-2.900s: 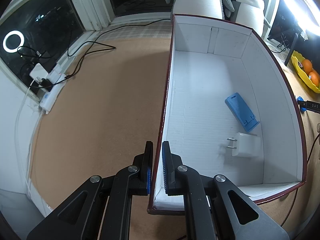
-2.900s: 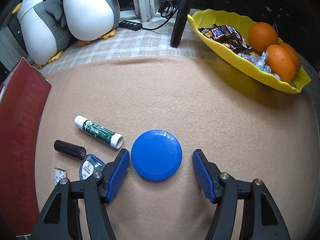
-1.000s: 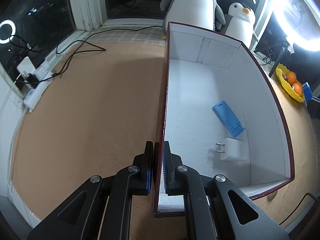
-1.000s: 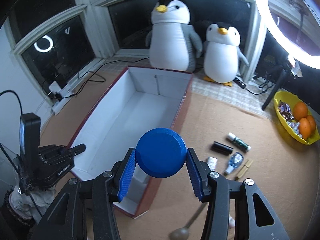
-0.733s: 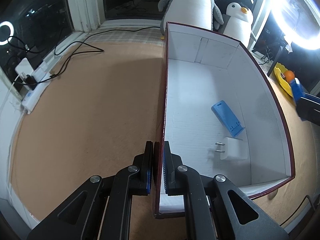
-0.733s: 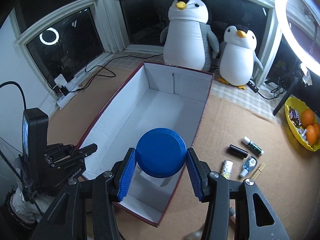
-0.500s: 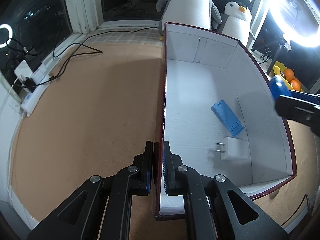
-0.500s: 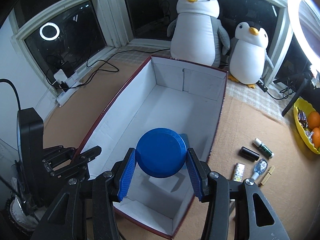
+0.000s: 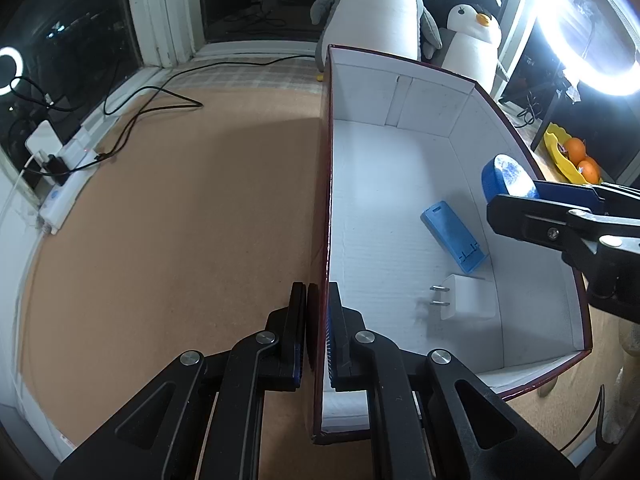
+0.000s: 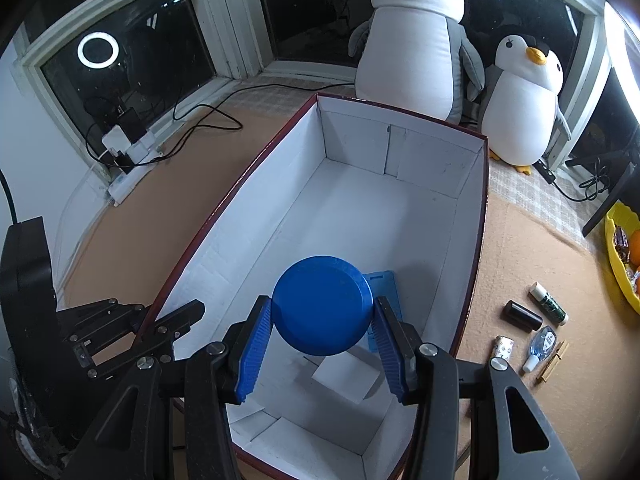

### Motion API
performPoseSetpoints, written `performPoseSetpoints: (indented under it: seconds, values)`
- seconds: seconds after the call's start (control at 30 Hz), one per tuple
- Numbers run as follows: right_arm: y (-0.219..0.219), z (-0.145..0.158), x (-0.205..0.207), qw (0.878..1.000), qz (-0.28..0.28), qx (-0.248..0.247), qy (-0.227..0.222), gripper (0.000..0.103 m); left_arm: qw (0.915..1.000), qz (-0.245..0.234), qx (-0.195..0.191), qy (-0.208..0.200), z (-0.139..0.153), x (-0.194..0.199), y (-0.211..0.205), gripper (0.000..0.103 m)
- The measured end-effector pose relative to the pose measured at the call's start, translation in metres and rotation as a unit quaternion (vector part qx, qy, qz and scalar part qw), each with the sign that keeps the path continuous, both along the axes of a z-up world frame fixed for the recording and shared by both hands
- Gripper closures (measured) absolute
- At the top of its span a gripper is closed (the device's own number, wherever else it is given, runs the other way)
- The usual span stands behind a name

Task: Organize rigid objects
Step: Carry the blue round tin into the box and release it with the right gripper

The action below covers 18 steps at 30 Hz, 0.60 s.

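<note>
Tan felt surface (image 9: pixel 180 208) below dark windows carries a white-lined box (image 10: pixel 360 216); left gripper (image 9: pixel 318 328) clamps its wall, right gripper (image 10: pixel 322 344) grips a blue disc (image 10: pixel 322 316) above it at lower centre; no legible writing.

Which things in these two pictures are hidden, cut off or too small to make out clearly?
- White charger, right wrist view: its prongs are hidden behind the blue disc.
- Blue case, same view: mostly covered by the disc.
- Small items on the mat, right wrist view: labels too small to read.
- Yellow tray, left wrist view: partly hidden by the right gripper.
</note>
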State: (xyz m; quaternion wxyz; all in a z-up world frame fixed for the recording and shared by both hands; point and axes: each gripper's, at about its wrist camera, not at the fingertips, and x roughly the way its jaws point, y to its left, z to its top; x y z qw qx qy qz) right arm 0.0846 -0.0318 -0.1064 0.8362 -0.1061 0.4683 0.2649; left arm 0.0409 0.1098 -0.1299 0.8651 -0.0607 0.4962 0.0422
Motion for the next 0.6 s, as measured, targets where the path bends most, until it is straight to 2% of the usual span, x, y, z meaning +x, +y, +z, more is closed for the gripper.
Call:
performPoseSetpoints:
  seconds: [0.2,0.33,0.6]
  values:
    - [0.0004,0.0005,0.0019,1.000,0.000,-0.001,0.000,0.055,1.0000,0.000,0.001,0.000,-0.0001,0.0001,-0.0002,0.096]
    - [-0.0014,0.0012,0.0022,1.000,0.000,-0.001,-0.002,0.048,1.0000,0.000,0.002,0.001,-0.0001,0.0002,-0.0001,0.096]
    - [-0.0057,0.0049,-0.0010,1.000,-0.001,0.000,-0.008,0.048,1.0000,0.001,0.004,0.001,-0.0002,0.0000,0.0011,0.096]
